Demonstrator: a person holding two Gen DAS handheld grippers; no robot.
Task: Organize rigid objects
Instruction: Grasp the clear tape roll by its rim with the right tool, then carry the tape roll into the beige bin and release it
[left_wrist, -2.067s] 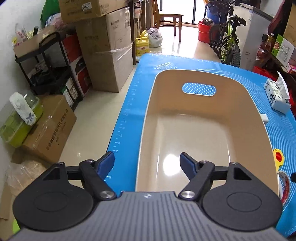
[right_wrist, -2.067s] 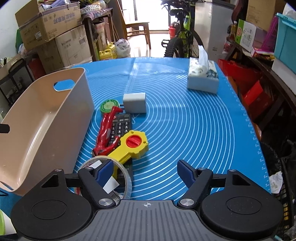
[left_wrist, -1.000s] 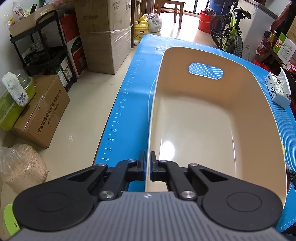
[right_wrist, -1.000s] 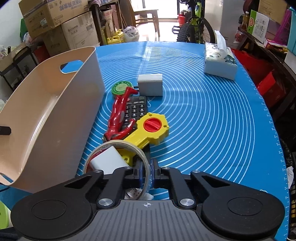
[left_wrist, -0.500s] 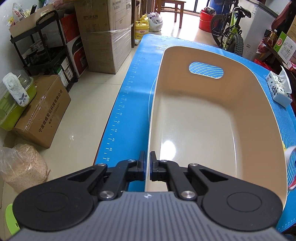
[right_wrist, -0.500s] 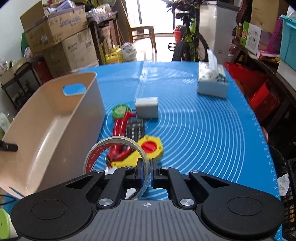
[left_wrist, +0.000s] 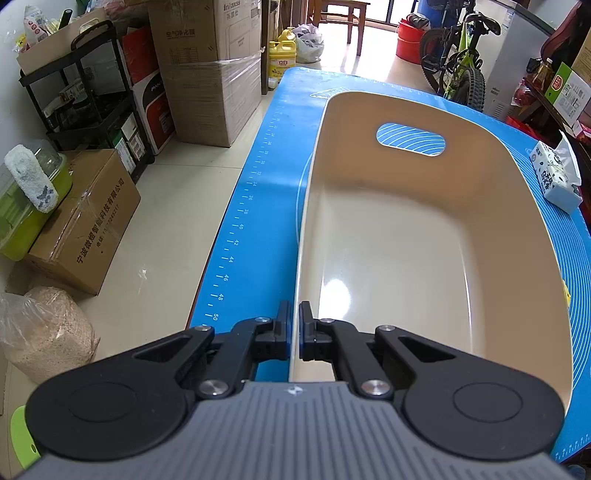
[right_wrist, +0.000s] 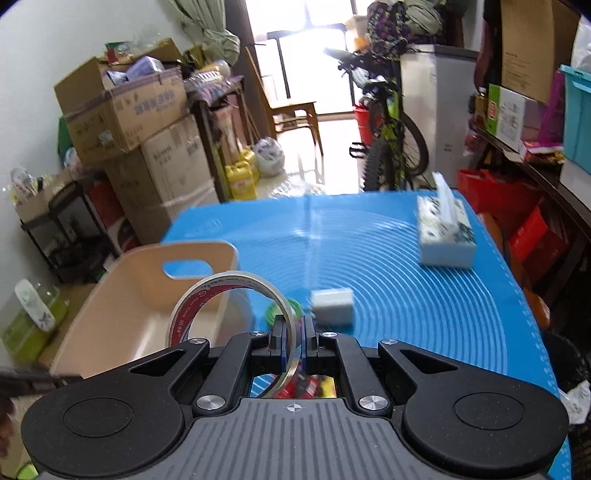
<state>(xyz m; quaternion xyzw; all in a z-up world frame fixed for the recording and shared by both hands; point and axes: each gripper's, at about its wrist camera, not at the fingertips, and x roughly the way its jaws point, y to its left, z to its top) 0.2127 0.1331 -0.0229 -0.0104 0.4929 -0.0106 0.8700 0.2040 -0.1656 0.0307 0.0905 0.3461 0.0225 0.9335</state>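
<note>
Blue mat (right_wrist: 388, 295): right gripper (right_wrist: 293, 343) clamps tape roll (right_wrist: 207, 295); left gripper (left_wrist: 293, 332) pinches bin (left_wrist: 517, 221) wall.

The left gripper (left_wrist: 294, 332) and the right gripper (right_wrist: 293, 339) look just alike. Each one has a grey ribbed body with a tiny cross mark at the front edge, two big round black discs at the sides, and black arms joined with shiny silver screws. The short black fingers (left_wrist: 282, 330) have thin blue pads on their inner faces.
</note>
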